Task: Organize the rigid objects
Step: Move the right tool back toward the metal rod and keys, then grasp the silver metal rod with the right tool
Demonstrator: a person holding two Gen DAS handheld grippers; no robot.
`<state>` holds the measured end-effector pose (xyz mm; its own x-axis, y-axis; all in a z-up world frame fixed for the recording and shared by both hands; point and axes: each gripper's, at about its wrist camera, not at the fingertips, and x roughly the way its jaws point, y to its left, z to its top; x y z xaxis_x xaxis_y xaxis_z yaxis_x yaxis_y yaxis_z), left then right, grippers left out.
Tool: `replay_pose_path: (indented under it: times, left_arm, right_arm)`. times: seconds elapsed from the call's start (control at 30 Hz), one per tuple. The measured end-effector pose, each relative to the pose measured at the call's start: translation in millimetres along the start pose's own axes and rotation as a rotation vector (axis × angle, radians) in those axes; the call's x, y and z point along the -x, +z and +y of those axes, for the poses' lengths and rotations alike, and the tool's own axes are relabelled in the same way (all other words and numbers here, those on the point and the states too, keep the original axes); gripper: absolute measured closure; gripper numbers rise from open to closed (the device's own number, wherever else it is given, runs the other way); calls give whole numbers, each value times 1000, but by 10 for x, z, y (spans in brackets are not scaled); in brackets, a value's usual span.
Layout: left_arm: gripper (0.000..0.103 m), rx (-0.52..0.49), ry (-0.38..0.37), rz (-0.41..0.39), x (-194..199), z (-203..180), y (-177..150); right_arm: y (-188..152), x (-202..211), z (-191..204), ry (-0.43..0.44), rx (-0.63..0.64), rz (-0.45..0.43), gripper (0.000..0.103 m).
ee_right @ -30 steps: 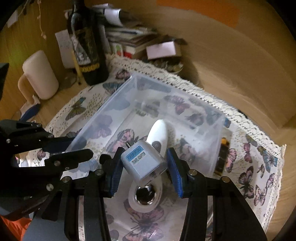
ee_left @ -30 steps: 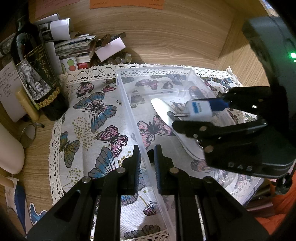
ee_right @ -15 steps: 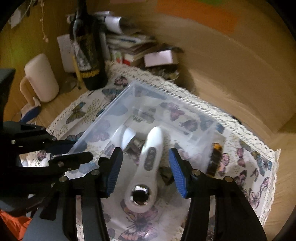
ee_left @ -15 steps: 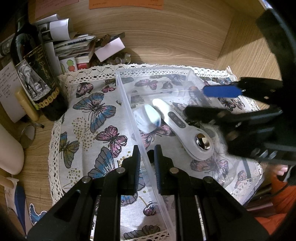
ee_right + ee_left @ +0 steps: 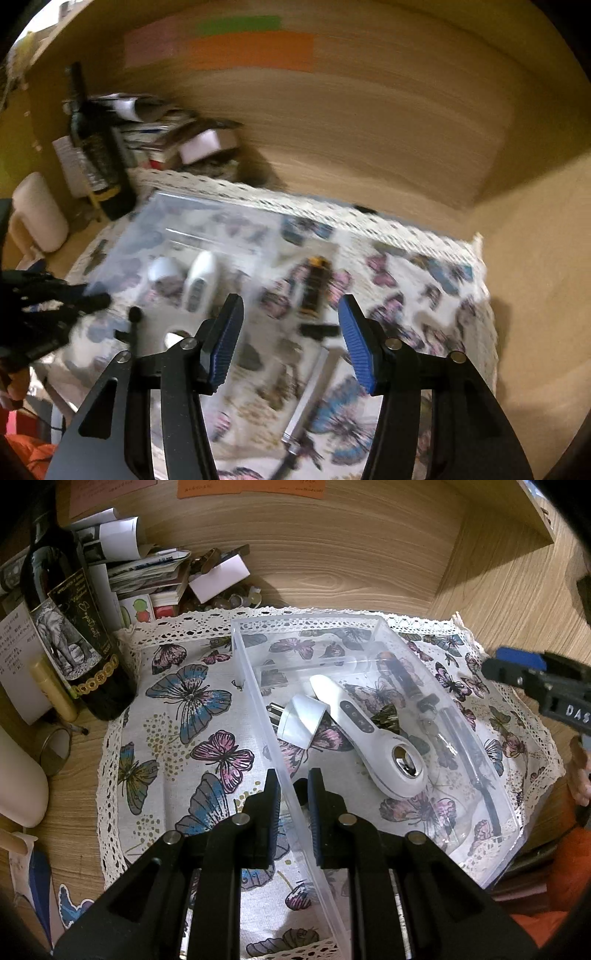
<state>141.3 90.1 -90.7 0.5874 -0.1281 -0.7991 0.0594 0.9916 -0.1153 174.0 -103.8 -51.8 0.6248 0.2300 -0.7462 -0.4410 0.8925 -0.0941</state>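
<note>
Left gripper (image 5: 291,805) is clamped on the clear plastic bin (image 5: 424,661)'s near wall, steadying it; inside lie a white plug adapter (image 5: 301,720) and smooth handheld device (image 5: 369,738). Right gripper (image 5: 291,339) hangs empty, jaws parted, above the cylindrical black tube (image 5: 314,284) lying lengthwise straight ahead on the butterfly cloth (image 5: 424,266).

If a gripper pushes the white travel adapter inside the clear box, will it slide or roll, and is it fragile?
The white travel adapter looks like rigid plastic, so probably not fragile. It lies on its side against the white handheld device, so a push may shift both. Its blocky body should slide on the clear box's smooth floor rather than roll.
</note>
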Motion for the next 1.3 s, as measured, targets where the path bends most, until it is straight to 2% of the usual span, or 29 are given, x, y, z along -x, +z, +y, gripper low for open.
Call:
replay_pose_path:
  times: [0.17,0.43,0.53,0.63,0.93,1.3]
  left_arm:
    - [89,0,1,0,-1,6,1]
    - [89,-2,2,0,3,19,1]
    - [89,-1,2,0,3,20,0]
    - [89,-2,1,0,3,21,0]
    - [89,-2,1,0,8,36,0]
    - [89,-2,1,-1,9,48,-3]
  right_arm:
    - [-237,-149,-191,-33,-57,72,53]
    - [-703,-524,-232,7,-100,224,54]
    - [-840,-622,-283,11,-134,258,71]
    - [-864,-581,-330,-6,-155,227,88]
    - [-739,-475,-431,-14,-188,179,89]
    - [-249,-59,-298,-17,-130,7,89]
